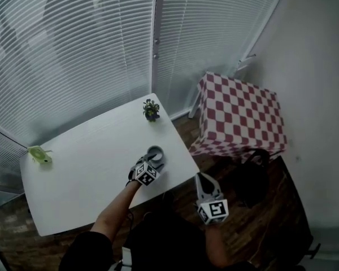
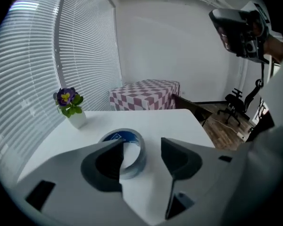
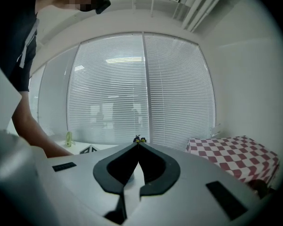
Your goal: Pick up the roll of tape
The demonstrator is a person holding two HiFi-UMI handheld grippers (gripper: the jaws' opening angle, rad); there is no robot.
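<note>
Grey outside and blue inside its core, the tape [image 2: 130, 150] lies flat on the table [image 1: 85, 174], close to the right edge and towards the near side. The left gripper [image 2: 141, 147] hangs over it with jaws spread. The left jaw covers part of the roll's hole, and the right jaw stands clear to the right of the roll. The roll's right wall sits in the gap between them. Whether either jaw touches the tape cannot be told.

The table is plain white. A small potted plant [image 1: 151, 110] with purple flowers stands at its far corner, and a green figure [image 1: 39, 154] sits at its far left. White blinds [image 1: 73, 49] fill the far wall, and the right wall is bare. A red and white checked cloth [image 1: 243, 117] covers something box-shaped to the right, on a wood floor [image 1: 271, 224].

The right gripper [image 3: 138, 145] is held off the table's near right corner, its jaws pressed together on nothing. Its body hides most of the table from its own view. A dark object [image 1: 253, 176] on the floor is too dim to name.
</note>
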